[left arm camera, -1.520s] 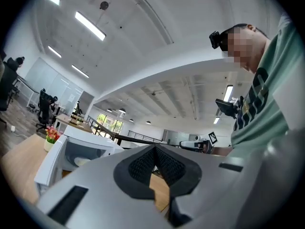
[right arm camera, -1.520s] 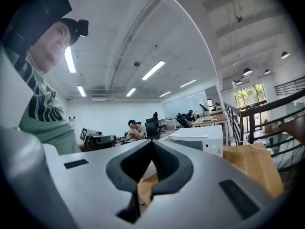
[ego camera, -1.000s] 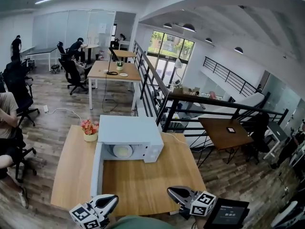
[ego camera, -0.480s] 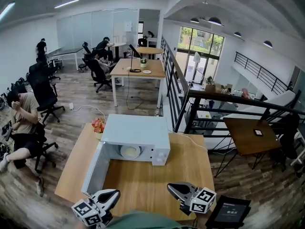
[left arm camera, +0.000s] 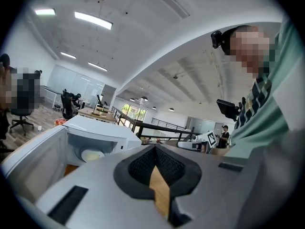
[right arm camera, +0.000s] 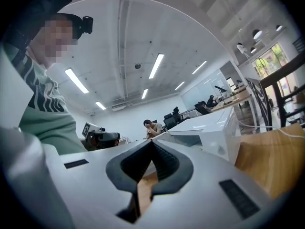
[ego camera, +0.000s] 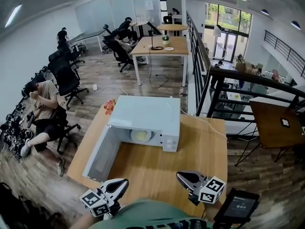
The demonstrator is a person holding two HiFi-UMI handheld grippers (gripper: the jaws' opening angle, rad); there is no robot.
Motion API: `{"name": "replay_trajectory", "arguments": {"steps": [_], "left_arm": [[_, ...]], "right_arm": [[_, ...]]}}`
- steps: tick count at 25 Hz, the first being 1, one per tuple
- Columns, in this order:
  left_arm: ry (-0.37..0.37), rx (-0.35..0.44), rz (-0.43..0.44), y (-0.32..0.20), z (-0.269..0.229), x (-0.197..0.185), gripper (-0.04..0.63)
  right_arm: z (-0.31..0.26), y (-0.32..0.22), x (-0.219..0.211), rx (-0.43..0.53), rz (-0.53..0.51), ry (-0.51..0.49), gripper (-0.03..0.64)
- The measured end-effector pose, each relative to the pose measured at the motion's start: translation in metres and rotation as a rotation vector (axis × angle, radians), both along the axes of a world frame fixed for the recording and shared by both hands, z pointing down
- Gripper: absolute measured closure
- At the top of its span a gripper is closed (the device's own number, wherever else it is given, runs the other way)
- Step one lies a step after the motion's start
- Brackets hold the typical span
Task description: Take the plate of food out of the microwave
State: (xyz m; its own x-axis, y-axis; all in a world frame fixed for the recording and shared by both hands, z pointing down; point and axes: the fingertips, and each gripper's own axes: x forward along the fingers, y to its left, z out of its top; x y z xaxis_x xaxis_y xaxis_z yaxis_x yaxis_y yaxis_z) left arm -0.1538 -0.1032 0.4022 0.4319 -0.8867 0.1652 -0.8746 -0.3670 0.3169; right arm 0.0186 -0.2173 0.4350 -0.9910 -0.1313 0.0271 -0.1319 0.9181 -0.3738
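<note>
- While both grippers hover over the near edge of the tabletop (ego camera: 143, 175), the plate of food (ego camera: 141, 135) sits inside the microwave (ego camera: 145, 113), in the middle of its open cavity.
- The microwave stands near the far edge of the tabletop. Its door (ego camera: 97, 154) is swung wide open and reaches toward the near left corner.
- The left gripper (ego camera: 125, 182) is over the left part of the near edge, just beside the end of the door. Its jaws are closed together at the tips, with nothing between them.
- The right gripper (ego camera: 180, 175) is over the right part of the near edge, well apart from the microwave. Its jaws also meet tip to tip and hold nothing.
- A small pot of flowers (ego camera: 110, 106) stands at the far left corner, just beside the microwave.
</note>
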Motion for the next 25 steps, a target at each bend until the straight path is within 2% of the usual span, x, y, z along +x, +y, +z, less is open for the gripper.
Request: {"name": "replay_trajectory", "arguments": {"steps": [4,7,12,14,20,25], "left_arm": [[0.003,-0.014,0.006,-0.010,0.009,-0.017,0.603],[-0.006,-0.005,0.054,-0.018,0.022,-0.033,0.603],[-0.022,-0.013,0.185,-0.018,0.045,-0.067,0.603],[-0.004,-0.018,0.207,-0.020,0.057,-0.079,0.603],[0.040,-0.046,0.205,-0.026,0.086,-0.076,0.603],[0.022,-0.070,0.191,-0.025,0.124,-0.085,0.604]], "right_arm": [[0.011,-0.002,-0.025,-0.022,-0.023,0.019,0.612],[0.024,-0.004,-0.051,-0.033,-0.017,0.057,0.612],[0.056,0.000,-0.112,-0.209,0.050,0.082,0.612],[0.074,0.000,-0.133,-0.265,0.071,0.102,0.611],[0.123,-0.027,-0.159,-0.373,0.083,0.182,0.612],[0.183,-0.058,-0.196,-0.455,0.116,0.170,0.607]]}}
